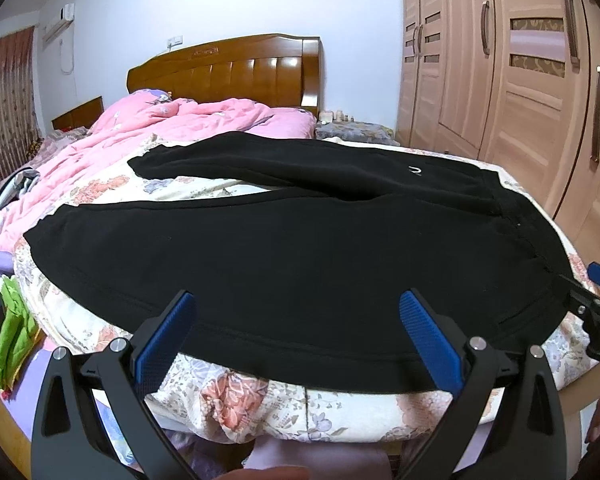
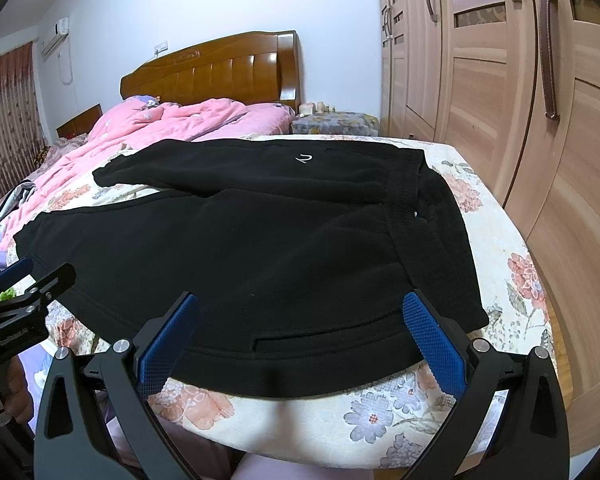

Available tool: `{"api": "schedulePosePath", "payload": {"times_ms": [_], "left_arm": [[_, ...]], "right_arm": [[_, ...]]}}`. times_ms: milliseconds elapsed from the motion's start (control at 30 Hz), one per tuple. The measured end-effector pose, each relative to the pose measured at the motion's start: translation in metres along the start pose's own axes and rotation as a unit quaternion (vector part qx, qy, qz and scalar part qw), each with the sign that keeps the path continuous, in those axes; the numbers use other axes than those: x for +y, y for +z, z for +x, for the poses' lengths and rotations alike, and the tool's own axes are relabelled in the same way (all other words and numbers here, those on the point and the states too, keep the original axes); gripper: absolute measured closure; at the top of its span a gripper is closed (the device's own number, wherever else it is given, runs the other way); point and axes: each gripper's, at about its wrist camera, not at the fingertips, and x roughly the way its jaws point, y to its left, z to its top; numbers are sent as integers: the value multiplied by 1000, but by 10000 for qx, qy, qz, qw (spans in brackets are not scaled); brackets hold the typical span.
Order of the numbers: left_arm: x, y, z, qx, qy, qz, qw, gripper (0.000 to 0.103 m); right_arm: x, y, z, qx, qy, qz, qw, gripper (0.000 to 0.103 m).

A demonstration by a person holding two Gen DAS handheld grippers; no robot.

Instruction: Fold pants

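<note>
Black pants (image 1: 284, 256) lie flat across the foot of the bed, legs spread toward the left, waistband at the right. They also show in the right wrist view (image 2: 268, 248), with a small white logo (image 2: 303, 159) on the far leg. My left gripper (image 1: 300, 324) is open, its blue pads astride the near leg's hem side edge. My right gripper (image 2: 302, 328) is open over the near edge by the waistband and a pocket slit (image 2: 300, 344). The right gripper shows in the left wrist view (image 1: 598, 300); the left gripper shows in the right wrist view (image 2: 24, 284).
A floral bedsheet (image 2: 500, 280) covers the mattress. A pink quilt (image 1: 172, 128) is bunched toward the wooden headboard (image 1: 228, 68). Wardrobe doors (image 1: 520, 80) stand close on the right. A green cloth with a phone (image 1: 4, 320) lies at the left.
</note>
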Motion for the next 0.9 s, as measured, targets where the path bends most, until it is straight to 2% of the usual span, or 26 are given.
{"api": "schedulePosePath", "payload": {"times_ms": [333,533,633,800,867,900], "left_arm": [[-1,1,-5,-91,249,32,9996,1],[2,5,10,303,187,6,9994,1],[6,9,20,435,322,-100,9985,2],[3,23,34,345,621,59,9975,1],[1,33,53,899,214,270,9953,2],[-2,41,67,1245,-217,536,9905,2]], "right_arm": [[-3,3,12,121,38,77,9999,4],[-13,11,22,221,66,213,9995,4],[-21,24,29,288,150,241,9992,4],[-44,60,48,254,441,212,9985,4],[-58,82,59,150,688,203,9973,4],[-65,94,67,138,847,198,9961,4]]}}
